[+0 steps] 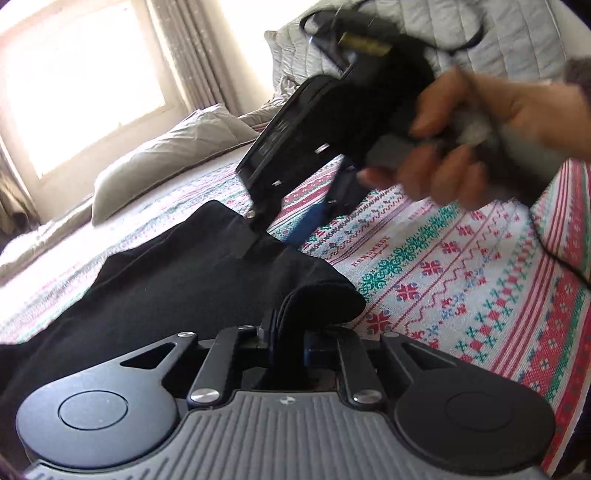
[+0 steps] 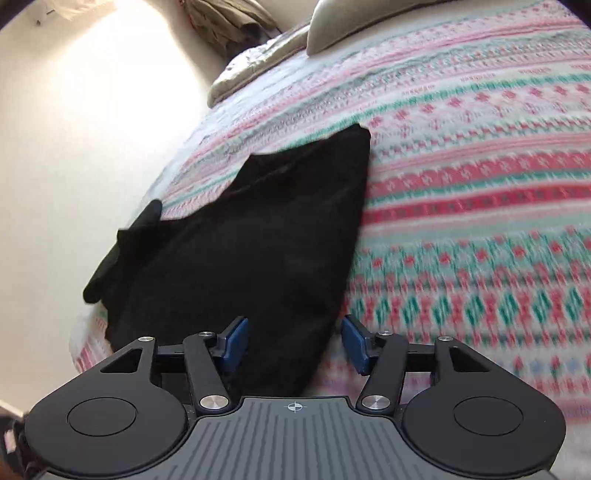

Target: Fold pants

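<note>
Black pants [image 1: 177, 273] lie on the patterned bedspread [image 1: 461, 266]. My left gripper [image 1: 288, 332] is shut on a bunched fold of the pants' near edge. In the left wrist view my right gripper [image 1: 273, 232] is held in a hand, tilted down, its fingertips at the pants' far edge. In the right wrist view the right gripper [image 2: 293, 343] is open, its blue pads [image 2: 234, 341] apart, with the pants [image 2: 258, 236] stretching away beneath it toward the bed's left side.
Grey pillows [image 1: 166, 158] lie at the head of the bed below a bright window [image 1: 81, 81]. A quilted blanket [image 1: 461, 33] is heaped at the back. The bed's left edge [image 2: 147, 192] drops to a pale floor.
</note>
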A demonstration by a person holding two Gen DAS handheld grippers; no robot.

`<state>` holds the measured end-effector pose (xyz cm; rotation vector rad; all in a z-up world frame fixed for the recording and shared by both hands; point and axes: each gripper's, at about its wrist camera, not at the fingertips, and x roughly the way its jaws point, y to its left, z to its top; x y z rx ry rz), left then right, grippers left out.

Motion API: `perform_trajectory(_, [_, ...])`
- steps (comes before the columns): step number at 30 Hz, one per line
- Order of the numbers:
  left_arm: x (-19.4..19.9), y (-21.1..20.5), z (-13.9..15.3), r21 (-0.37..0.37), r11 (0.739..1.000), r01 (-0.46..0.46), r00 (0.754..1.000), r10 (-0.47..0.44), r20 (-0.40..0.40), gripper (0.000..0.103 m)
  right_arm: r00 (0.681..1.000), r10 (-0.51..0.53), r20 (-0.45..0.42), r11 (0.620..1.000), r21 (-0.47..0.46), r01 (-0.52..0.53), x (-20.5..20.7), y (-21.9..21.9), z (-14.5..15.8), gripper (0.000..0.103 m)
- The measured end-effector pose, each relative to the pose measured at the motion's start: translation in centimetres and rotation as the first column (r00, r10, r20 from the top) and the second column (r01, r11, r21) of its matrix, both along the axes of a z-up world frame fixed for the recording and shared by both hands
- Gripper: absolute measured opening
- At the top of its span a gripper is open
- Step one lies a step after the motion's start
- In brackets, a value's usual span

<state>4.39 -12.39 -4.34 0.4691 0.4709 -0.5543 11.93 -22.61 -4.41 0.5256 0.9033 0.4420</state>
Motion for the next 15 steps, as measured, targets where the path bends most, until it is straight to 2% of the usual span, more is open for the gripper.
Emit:
perform_trajectory(2, [0.5, 0.5, 0.1, -0.037, 0.999, -0.015, 0.999, 0.014, -0.03, 0.02, 0.999, -0.03, 0.013, 0.999, 0.018, 0.03, 1.7, 0.0, -0.5, 0.039])
perform_trajectory(7, [1.3, 1.3, 0.1, -0.12, 0.992, -0.033, 0.996, 0.022, -0.09, 0.019, 0.986, -0.129, 0.109, 0.992, 0.02, 0.127, 5.7, 0.0, -1.3, 0.037])
perform_trajectory(9, [1.7, 1.5, 0.1, -0.152, 0.987, -0.044, 0.993, 0.027, -0.114, 0.018, 0.974, -0.204, 0.104, 0.978, 0.065, 0.198, 7.1, -0.3, -1.7, 0.027])
perform_trajectory(10, [1.9, 1.6, 0.1, -0.17, 0.984, -0.046, 0.992, 0.025, -0.126, 0.018, 0.966, -0.242, 0.092, 0.969, 0.076, 0.235, 7.6, -0.5, -1.9, 0.014])
perform_trajectory(11, [1.9, 1.6, 0.2, -0.192, 0.98, -0.047, 0.991, 0.021, -0.135, 0.018, 0.961, -0.265, 0.083, 0.963, 0.078, 0.259, 7.9, -0.7, -2.0, 0.006])
perform_trajectory(15, [1.9, 1.1, 1.0, -0.247, 0.968, -0.04, 0.992, 0.008, -0.13, 0.017, 0.948, -0.284, 0.143, 0.959, 0.032, 0.283, 6.8, -1.1, -0.5, 0.004])
